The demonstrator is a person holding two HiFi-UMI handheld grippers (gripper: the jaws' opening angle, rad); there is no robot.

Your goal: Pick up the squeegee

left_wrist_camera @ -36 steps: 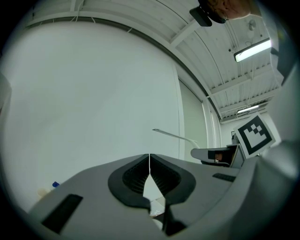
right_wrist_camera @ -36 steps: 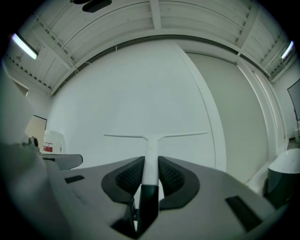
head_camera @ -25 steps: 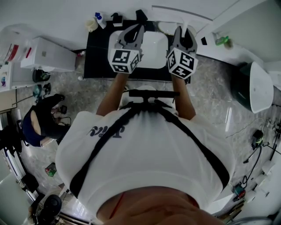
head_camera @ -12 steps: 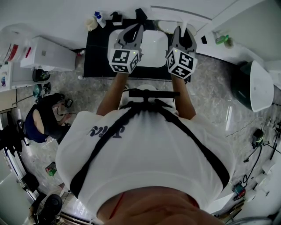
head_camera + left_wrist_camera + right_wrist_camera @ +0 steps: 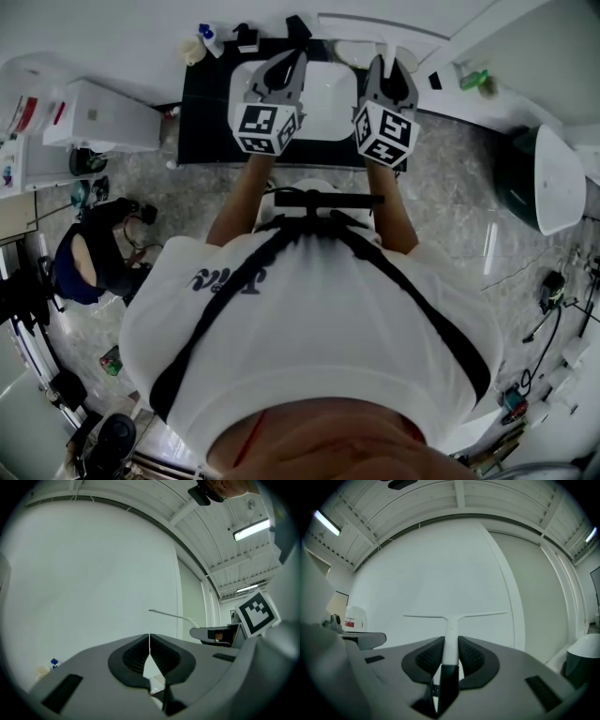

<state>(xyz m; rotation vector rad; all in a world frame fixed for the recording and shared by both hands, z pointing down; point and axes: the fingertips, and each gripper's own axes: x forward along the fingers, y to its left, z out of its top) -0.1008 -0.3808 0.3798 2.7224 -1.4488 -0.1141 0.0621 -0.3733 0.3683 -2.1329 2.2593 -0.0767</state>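
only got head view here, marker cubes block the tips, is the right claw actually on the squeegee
observer: yes, the right claw is shut on the squeegee, with the white handle clamped in its grip.
operator: how's the blade sitting
observer: the blade runs crosswise in the right gripper view, a T on the end of the handle, out ahead of the claw.
operator: left claw got anything
observer: no, the left claw is shut with nothing in it.
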